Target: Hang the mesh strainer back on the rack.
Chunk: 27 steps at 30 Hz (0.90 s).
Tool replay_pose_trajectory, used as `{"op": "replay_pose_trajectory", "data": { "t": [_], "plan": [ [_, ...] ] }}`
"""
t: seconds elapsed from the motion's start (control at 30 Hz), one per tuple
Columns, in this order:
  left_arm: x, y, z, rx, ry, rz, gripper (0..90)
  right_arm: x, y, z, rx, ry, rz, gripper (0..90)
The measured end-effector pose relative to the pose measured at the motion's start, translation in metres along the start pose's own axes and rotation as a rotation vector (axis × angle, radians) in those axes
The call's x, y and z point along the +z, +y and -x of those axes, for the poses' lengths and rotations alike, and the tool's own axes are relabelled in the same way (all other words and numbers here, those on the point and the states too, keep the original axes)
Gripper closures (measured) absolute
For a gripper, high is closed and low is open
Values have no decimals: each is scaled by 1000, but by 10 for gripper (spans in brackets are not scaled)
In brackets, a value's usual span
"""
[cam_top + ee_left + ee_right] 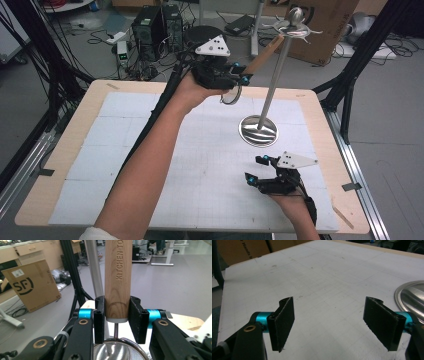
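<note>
My left gripper (241, 73) is raised above the far side of the table and is shut on the wooden handle (264, 54) of a small metal strainer. In the left gripper view the pads clamp the handle (117, 277) near its lower end, and the mesh bowl (117, 351) sits just below the jaws. The handle slants up to the right toward the hooked top (295, 27) of a metal stand, whose pole (274, 75) rises from a round shiny base (258, 131). My right gripper (254, 169) rests low near the front right, open with nothing between its pads (284, 322).
A white gridded mat (150, 150) covers the wooden table (45, 200). The stand's base (412, 297) lies just right of my right gripper. Cardboard boxes (32, 285), computer towers (150, 27), cables and black frame legs (350, 75) surround the table.
</note>
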State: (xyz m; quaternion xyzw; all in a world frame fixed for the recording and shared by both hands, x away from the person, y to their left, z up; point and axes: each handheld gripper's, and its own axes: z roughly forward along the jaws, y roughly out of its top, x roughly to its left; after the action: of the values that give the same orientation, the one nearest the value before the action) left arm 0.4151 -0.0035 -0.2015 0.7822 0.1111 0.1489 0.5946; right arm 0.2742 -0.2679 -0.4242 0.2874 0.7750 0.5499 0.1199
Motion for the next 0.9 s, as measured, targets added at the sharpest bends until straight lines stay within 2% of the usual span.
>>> {"op": "replay_pose_trajectory", "data": {
  "t": [0.27, 0.47, 0.7, 0.9],
  "plan": [
    [-4, 2, -6, -12, 17, 16, 687, 0, -1, 0, 1, -1, -2, 243],
    [-1, 0, -7, -5, 14, 8, 687, 0, -1, 0, 4, 1, -2, 243],
    [3, 1, -7, 3, 31, -4, 687, 0, 0, 0, 6, 6, 0, 243],
    [6, 0, -9, -4, 37, -10, 687, 0, 0, 0, 11, 13, 15, 243]
  ]
}}
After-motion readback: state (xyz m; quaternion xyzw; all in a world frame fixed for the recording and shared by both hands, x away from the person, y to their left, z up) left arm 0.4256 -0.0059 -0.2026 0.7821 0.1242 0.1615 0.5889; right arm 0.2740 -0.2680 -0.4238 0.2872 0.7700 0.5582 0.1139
